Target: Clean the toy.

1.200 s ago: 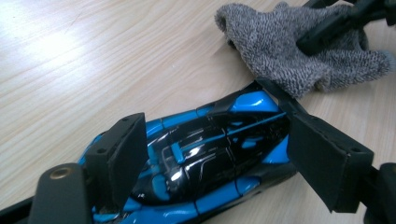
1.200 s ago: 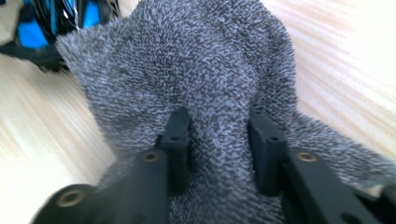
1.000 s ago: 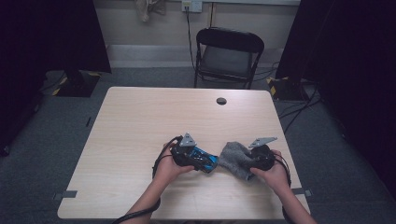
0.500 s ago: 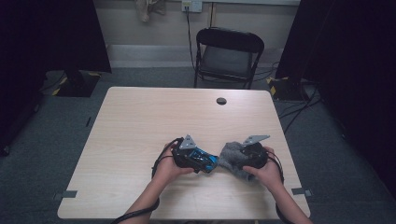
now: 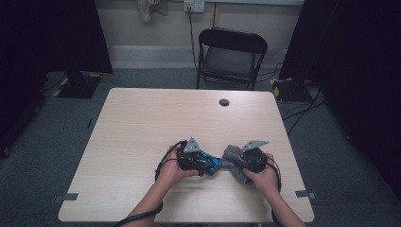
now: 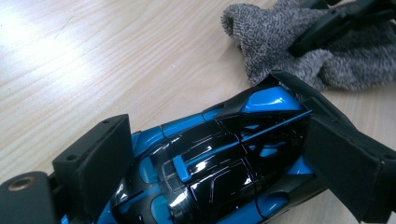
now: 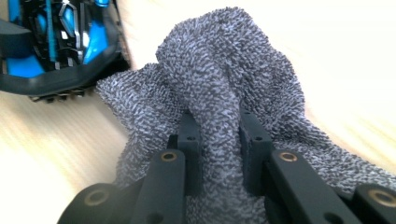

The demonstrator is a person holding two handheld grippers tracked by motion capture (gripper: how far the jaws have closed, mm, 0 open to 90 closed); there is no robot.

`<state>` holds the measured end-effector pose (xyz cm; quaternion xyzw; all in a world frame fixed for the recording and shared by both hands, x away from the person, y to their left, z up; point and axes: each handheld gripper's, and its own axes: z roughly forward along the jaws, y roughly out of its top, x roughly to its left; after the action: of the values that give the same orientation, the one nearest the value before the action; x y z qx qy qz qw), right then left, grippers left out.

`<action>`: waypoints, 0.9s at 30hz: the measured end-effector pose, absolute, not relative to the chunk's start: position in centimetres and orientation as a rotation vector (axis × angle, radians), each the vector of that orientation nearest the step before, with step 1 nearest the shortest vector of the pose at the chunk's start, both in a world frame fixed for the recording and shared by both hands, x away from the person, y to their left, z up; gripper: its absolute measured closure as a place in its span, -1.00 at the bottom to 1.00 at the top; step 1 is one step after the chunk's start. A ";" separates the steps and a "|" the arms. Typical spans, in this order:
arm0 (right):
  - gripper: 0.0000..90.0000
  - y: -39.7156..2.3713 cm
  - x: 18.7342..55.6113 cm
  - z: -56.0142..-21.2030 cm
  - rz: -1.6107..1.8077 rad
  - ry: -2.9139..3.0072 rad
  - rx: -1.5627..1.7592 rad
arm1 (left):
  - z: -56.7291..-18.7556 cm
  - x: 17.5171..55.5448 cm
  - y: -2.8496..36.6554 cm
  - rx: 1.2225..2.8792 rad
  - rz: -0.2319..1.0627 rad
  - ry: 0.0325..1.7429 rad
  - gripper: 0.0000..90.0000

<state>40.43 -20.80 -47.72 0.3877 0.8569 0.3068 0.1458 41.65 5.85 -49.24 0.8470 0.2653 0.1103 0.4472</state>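
Observation:
A glossy blue and black toy car [image 6: 219, 154] lies low over the wooden table [image 5: 142, 132] between the jaws of my left gripper [image 6: 217, 123]. Those jaws have just been opening; they stand wide, with the pads close beside the car's flanks and not pressing on them. In the high view the car [image 5: 209, 163] points right, towards a grey terry cloth [image 5: 231, 155]. My right gripper [image 7: 219, 119] is shut on a raised fold of that cloth [image 7: 224, 56], pinched between both pads. The cloth [image 6: 280, 37] lies bunched just past the car's far end.
Both hands work near the table's front edge, right of centre. A round black grommet [image 5: 224, 102] sits at the back of the table. A black folding chair [image 5: 230, 52] stands behind it, with cables on the floor to the right.
The right hand has shifted left, nearer the car, and its jaws have closed on the cloth, which is now more bunched. The left hand and car kept their place.

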 end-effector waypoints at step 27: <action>0.68 -17.4 36.3 -47.9 1.006 2.665 1.019 | -49.4 41.6 6.3 2.078 0.293 0.665 -0.81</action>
<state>36.26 -17.38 -47.88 0.3363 0.8794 0.3320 0.0579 41.61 6.33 -49.42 0.8416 0.2692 0.1188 0.4528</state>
